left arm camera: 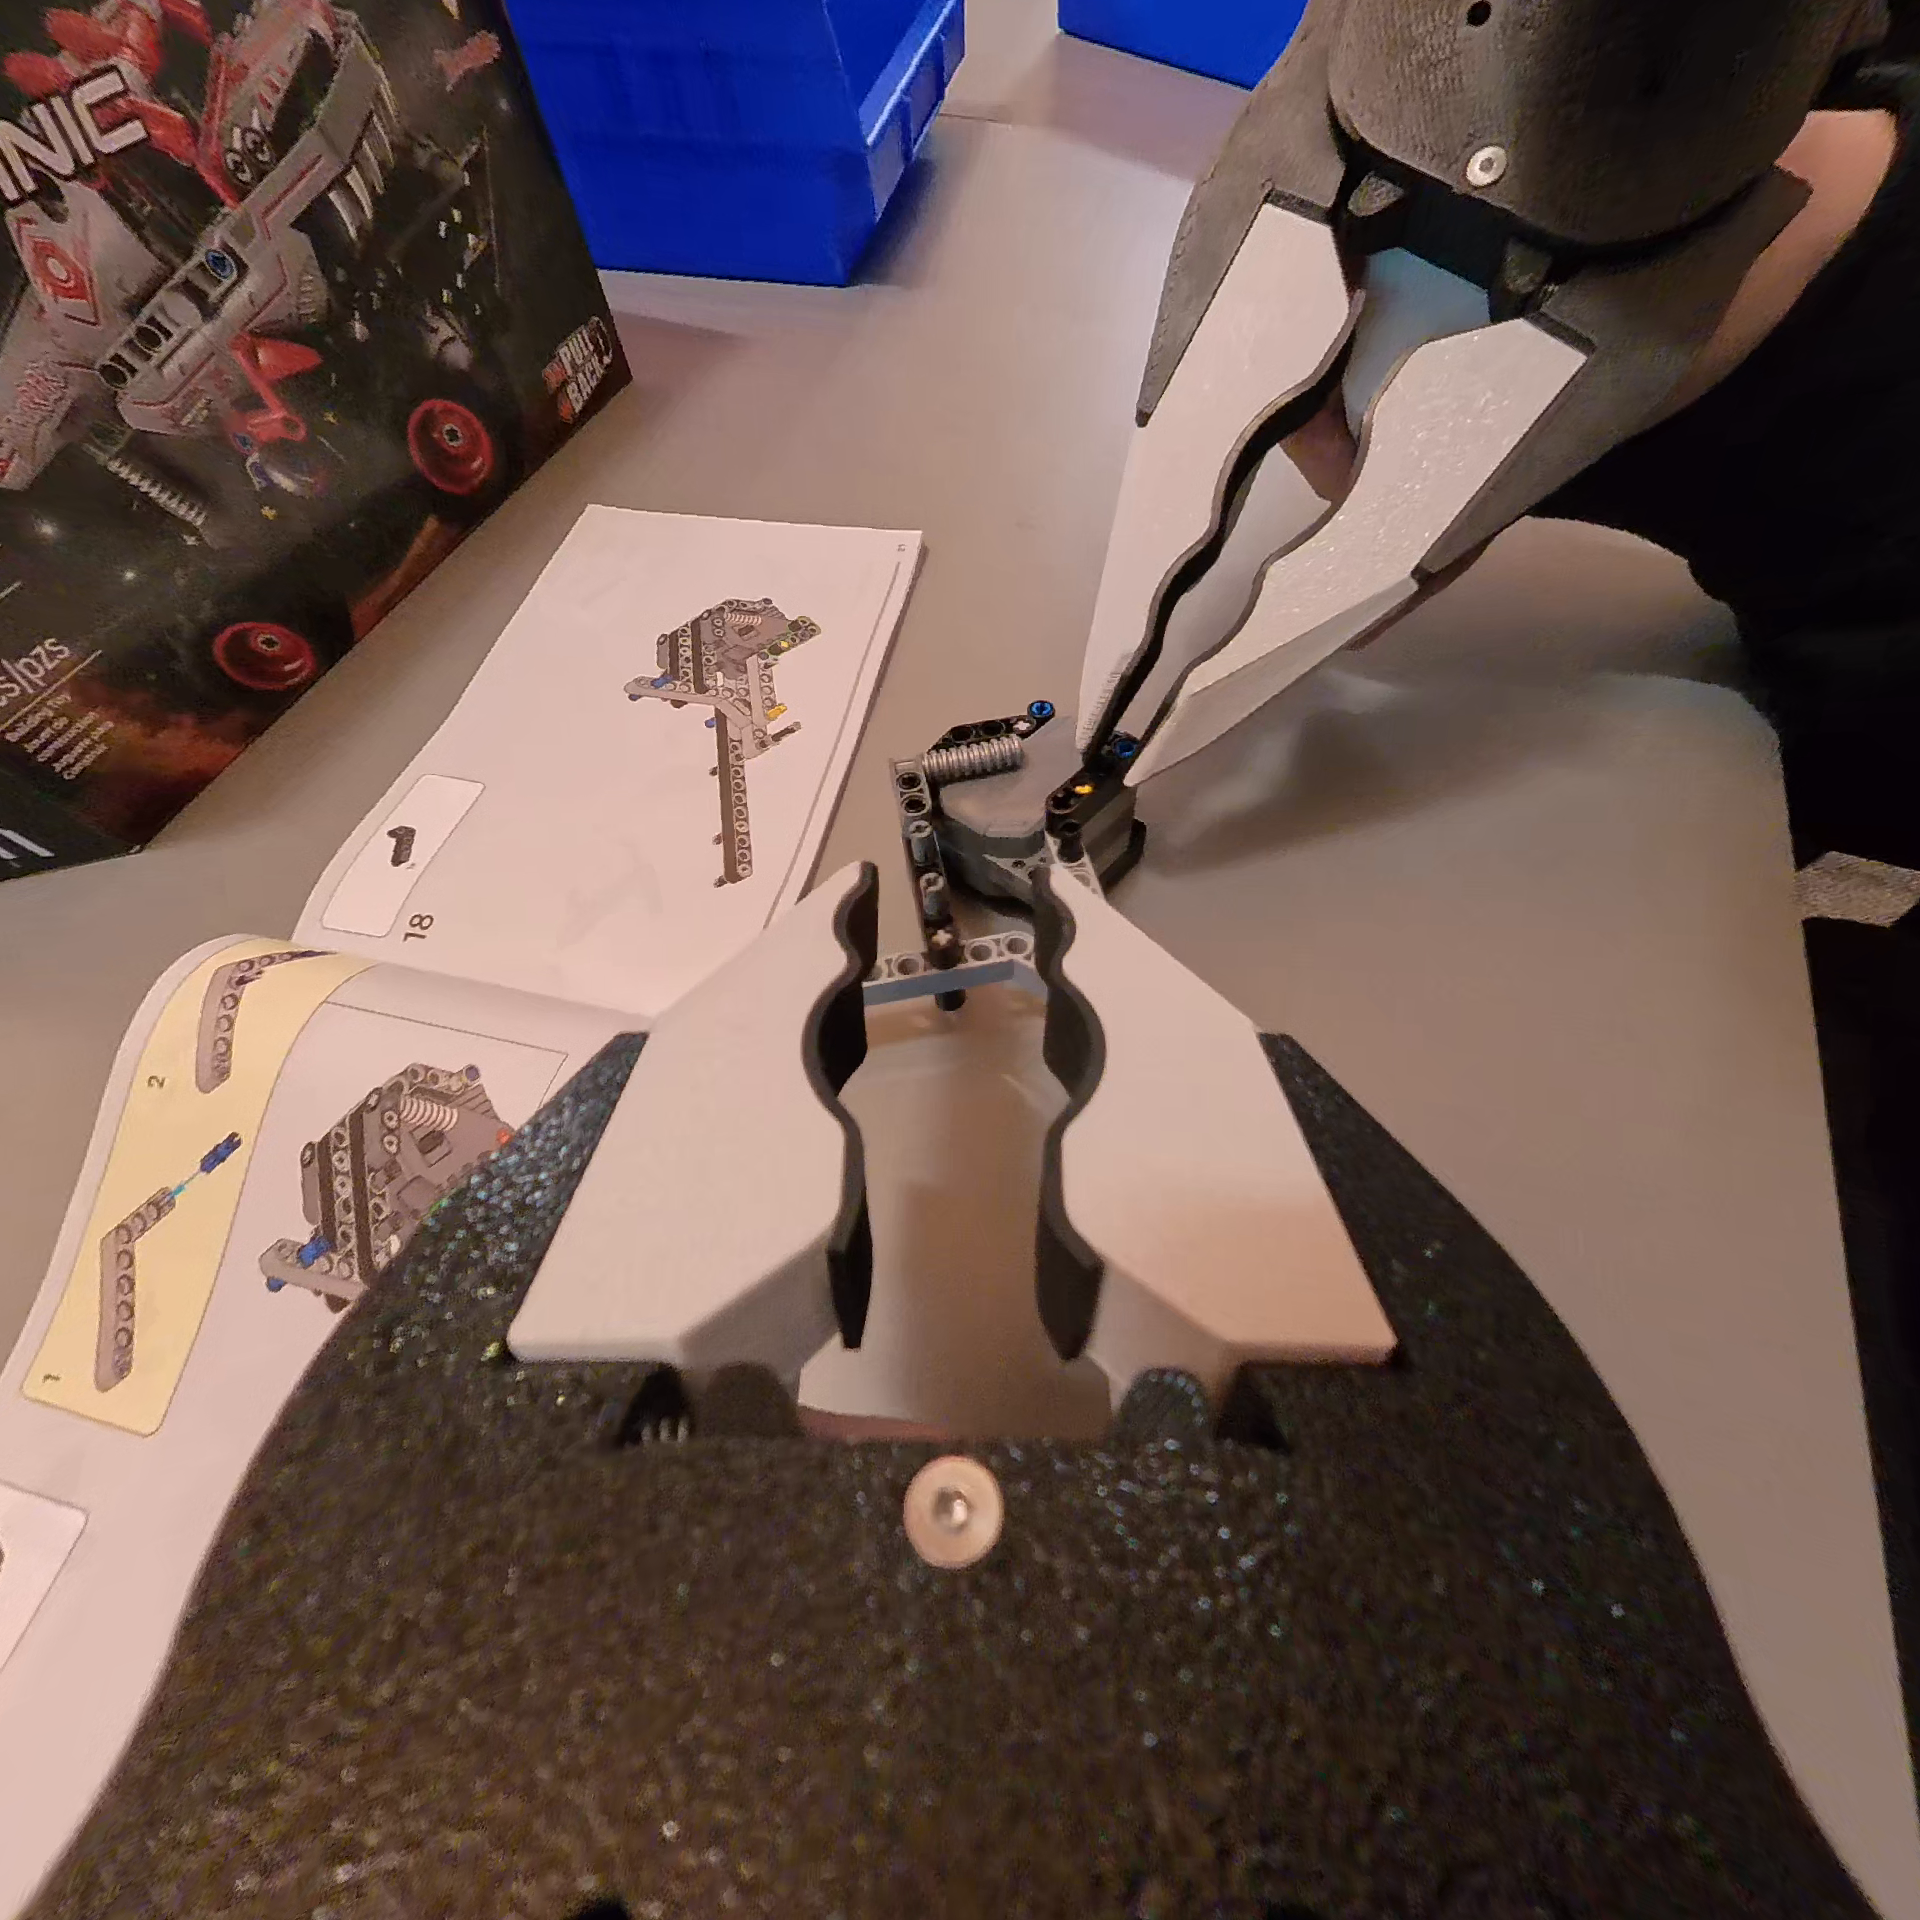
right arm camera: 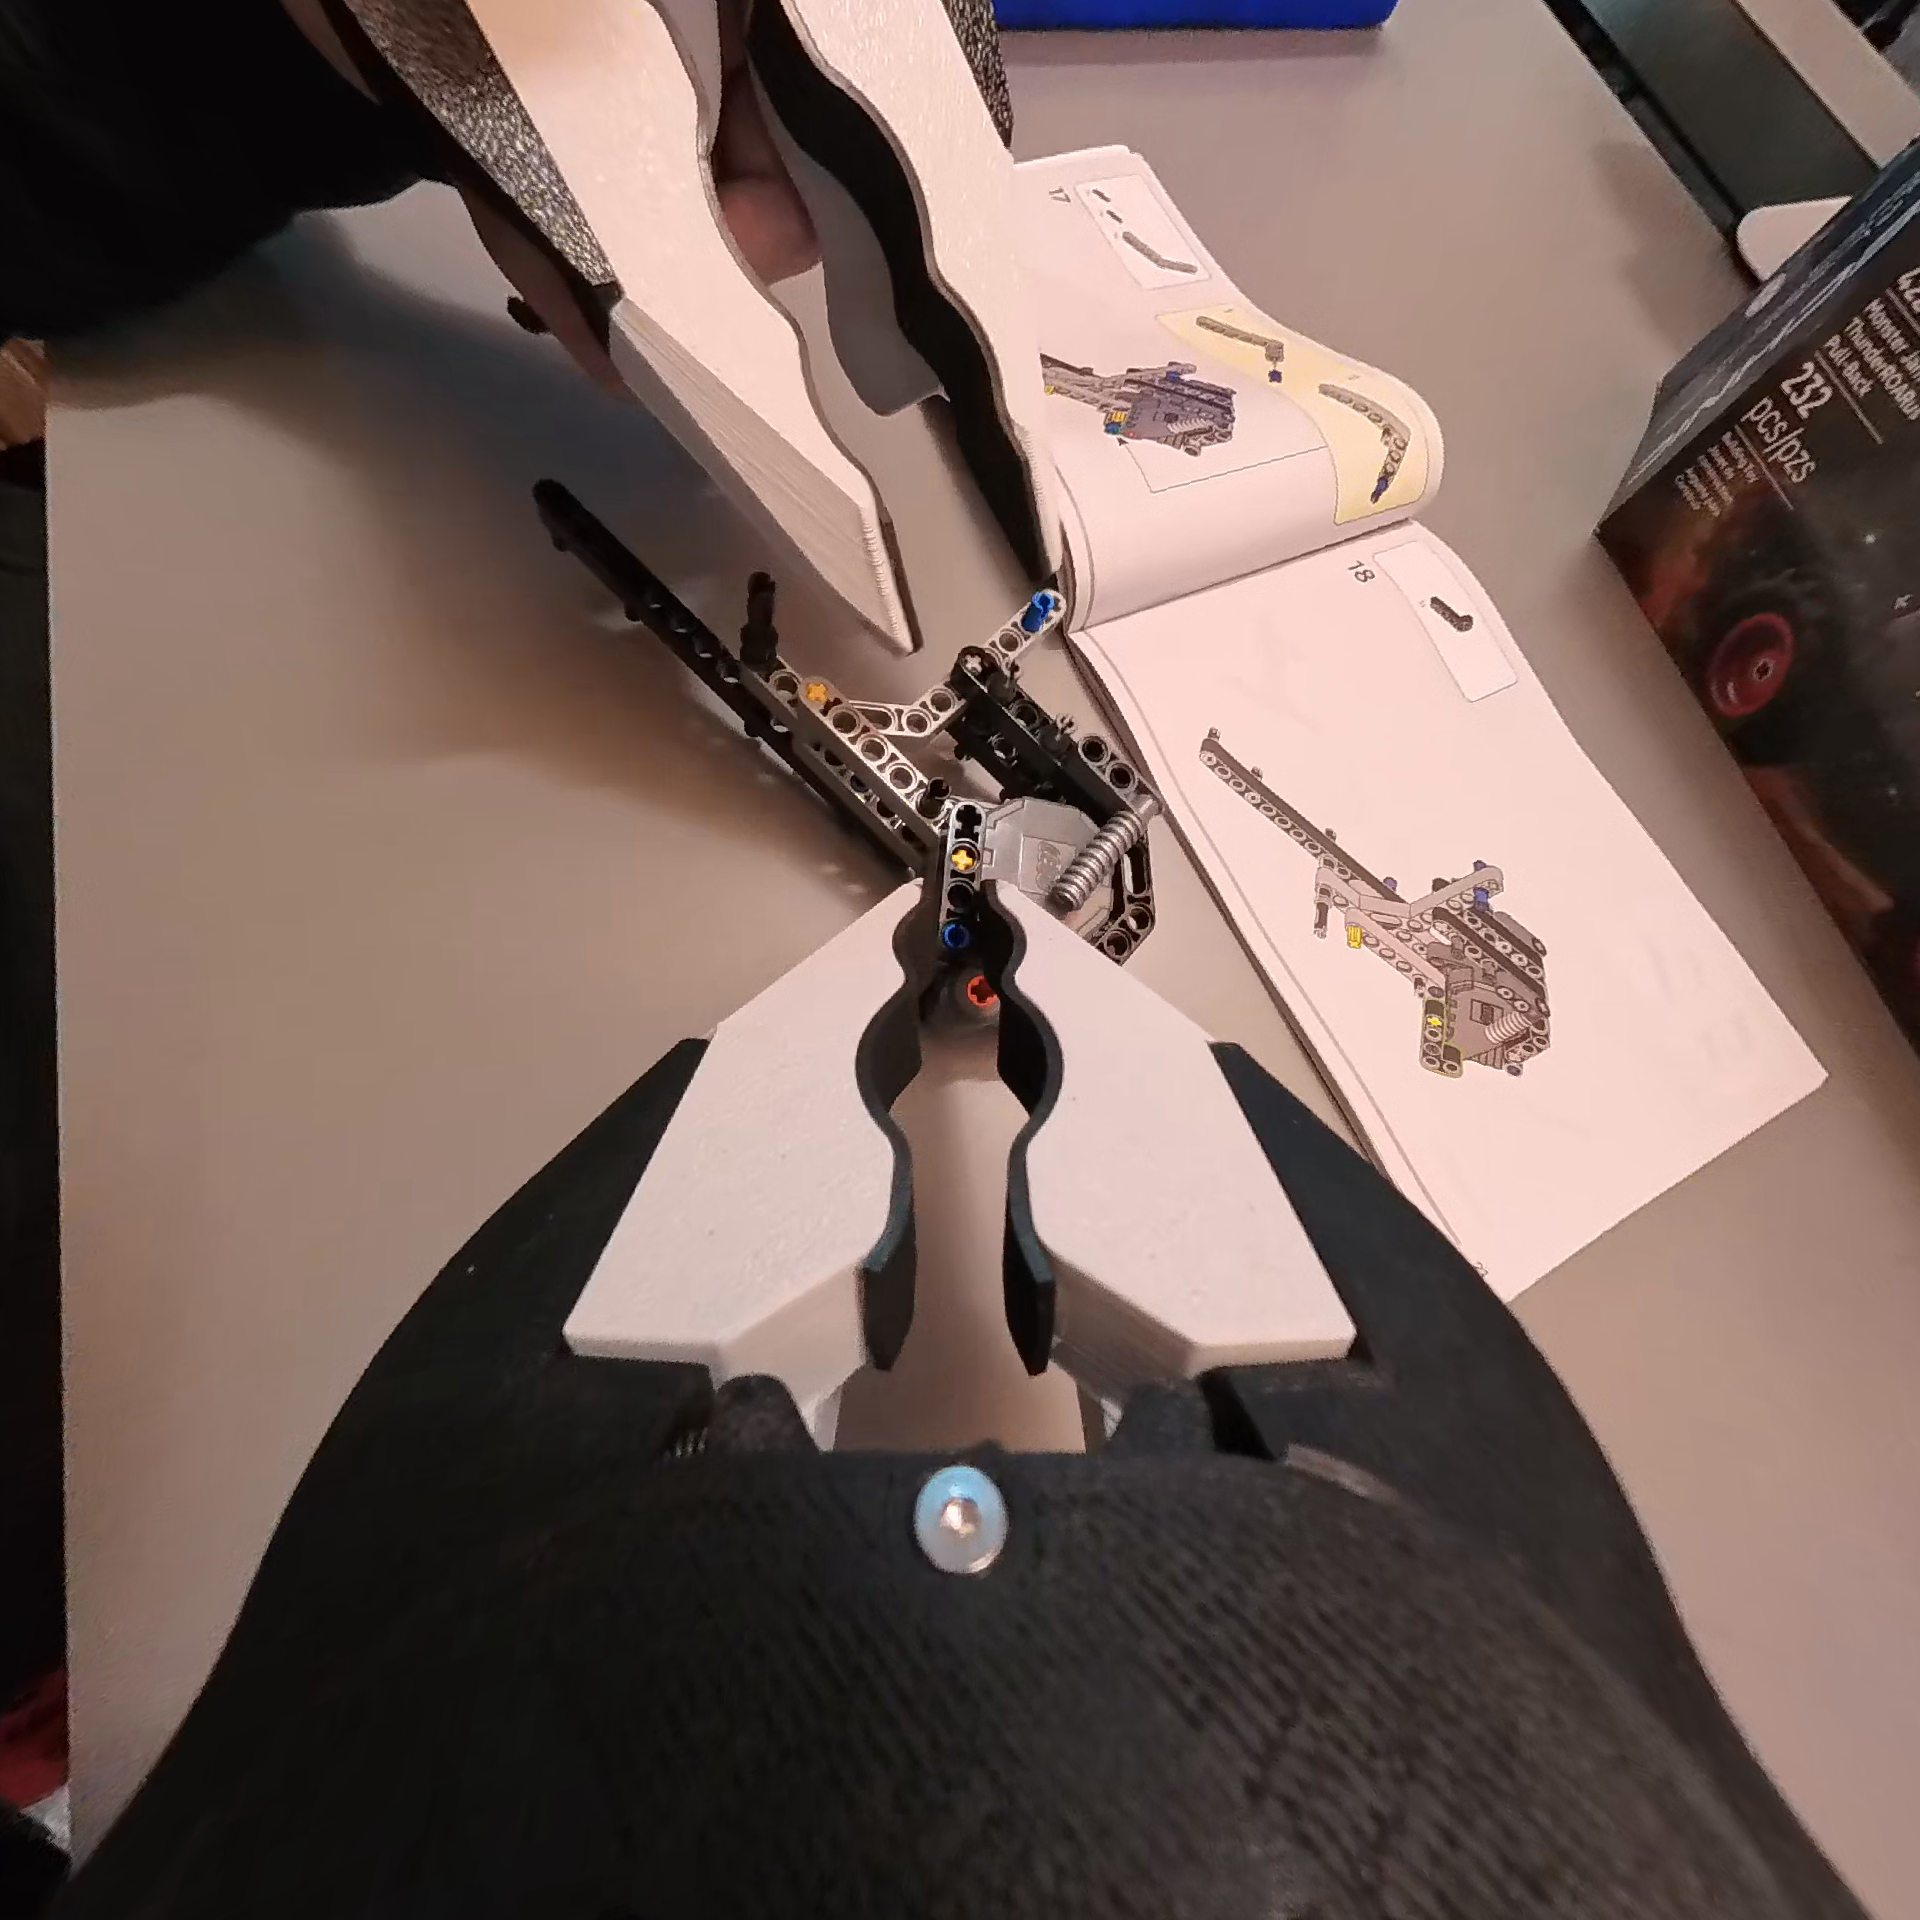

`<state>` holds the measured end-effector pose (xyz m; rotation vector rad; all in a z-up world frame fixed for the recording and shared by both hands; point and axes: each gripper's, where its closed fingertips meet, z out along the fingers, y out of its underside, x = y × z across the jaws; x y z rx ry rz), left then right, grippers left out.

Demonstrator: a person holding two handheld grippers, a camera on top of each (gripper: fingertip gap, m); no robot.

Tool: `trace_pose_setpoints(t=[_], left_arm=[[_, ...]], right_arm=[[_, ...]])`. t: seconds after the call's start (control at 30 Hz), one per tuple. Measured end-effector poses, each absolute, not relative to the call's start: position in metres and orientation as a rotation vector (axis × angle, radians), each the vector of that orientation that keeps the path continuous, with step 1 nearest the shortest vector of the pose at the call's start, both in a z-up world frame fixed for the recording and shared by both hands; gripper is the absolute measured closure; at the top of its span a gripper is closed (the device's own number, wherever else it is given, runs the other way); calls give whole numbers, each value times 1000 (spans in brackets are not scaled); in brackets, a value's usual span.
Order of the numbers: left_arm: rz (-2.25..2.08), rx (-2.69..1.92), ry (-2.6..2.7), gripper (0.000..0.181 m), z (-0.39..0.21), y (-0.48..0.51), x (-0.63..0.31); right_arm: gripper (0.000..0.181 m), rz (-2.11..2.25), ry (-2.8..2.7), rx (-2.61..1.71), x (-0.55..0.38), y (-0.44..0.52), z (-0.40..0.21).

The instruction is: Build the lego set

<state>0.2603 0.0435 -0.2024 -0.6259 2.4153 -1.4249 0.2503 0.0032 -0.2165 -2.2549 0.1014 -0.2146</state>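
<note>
A partly built lego assembly (right arm camera: 1039, 790) of grey and black beams lies on the grey table (right arm camera: 416, 935). It has a grey pull-back motor block and a metal spring, and also shows in the left wrist view (left arm camera: 987, 821). My right gripper (right arm camera: 964, 909) is shut on a short black beam (right arm camera: 964, 862) at the assembly's near end, which carries a yellow pin and a blue pin. It enters the left wrist view from the top right (left arm camera: 1117, 753). My left gripper (left arm camera: 956, 894) is open and empty, just short of the assembly's grey beams. In the right wrist view it hovers above the assembly's far side (right arm camera: 971, 592).
An open instruction booklet (left arm camera: 644, 707) lies left of the assembly, also in the right wrist view (right arm camera: 1403, 831). The set's box (left arm camera: 239, 364) stands at the far left. Blue bins (left arm camera: 748, 125) stand at the back. A long black beam (right arm camera: 644, 603) juts from the assembly. My right fingertips sit around 5 centimeters from my left ones.
</note>
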Motion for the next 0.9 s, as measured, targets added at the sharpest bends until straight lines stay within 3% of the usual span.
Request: trace_pose_setpoints(t=[0.03, 0.9], left_arm=[[-1425, -629, 2416, 154, -203, 44, 261], [-1509, -654, 2383, 154, -202, 47, 267]], right_arm=[[176, -212, 101, -2252, 250, 3, -217], [173, -200, 102, -2249, 250, 3, -217]])
